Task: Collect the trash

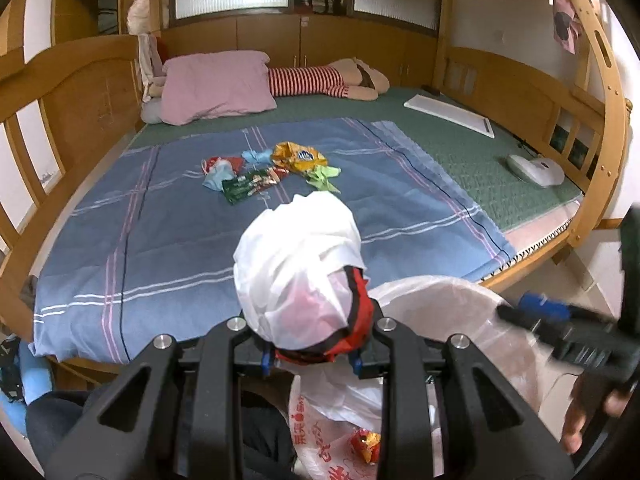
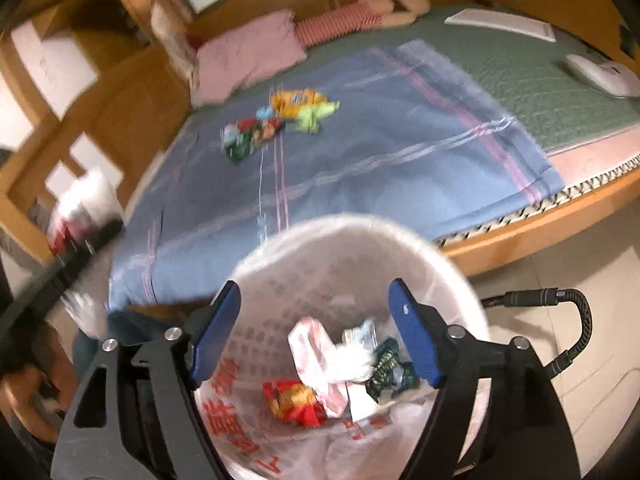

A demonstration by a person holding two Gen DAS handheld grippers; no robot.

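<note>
White, crumpled plastic fills the left claw (image 1: 316,354), which is clamped on a bag (image 1: 298,276) with a red and black wrapper (image 1: 360,312) bundled into it. The bundle stands up from the fingers over the bed's near edge, just left of the bin (image 1: 440,300); its long axis runs away from the claw, its top toward the pile. It looks light, soft and slippery, so a grip low on the bunched part, as here, seems safest; a looser hold could let the film slide out.

Further out on the blue sheet (image 1: 160,240) lies the pile (image 1: 272,170) of wrappers: a green sachet (image 1: 248,188), an orange packet (image 1: 298,156) and a lime scrap (image 1: 322,178), touching or nearly so. All look thin and crinkly, best pinched at a raised fold. The sachet's long axis runs roughly left to right.

Wide open and holding nothing, the right claw (image 2: 316,336) hangs over the bin (image 2: 460,280), whose liner already holds several wrappers (image 2: 292,400).
</note>
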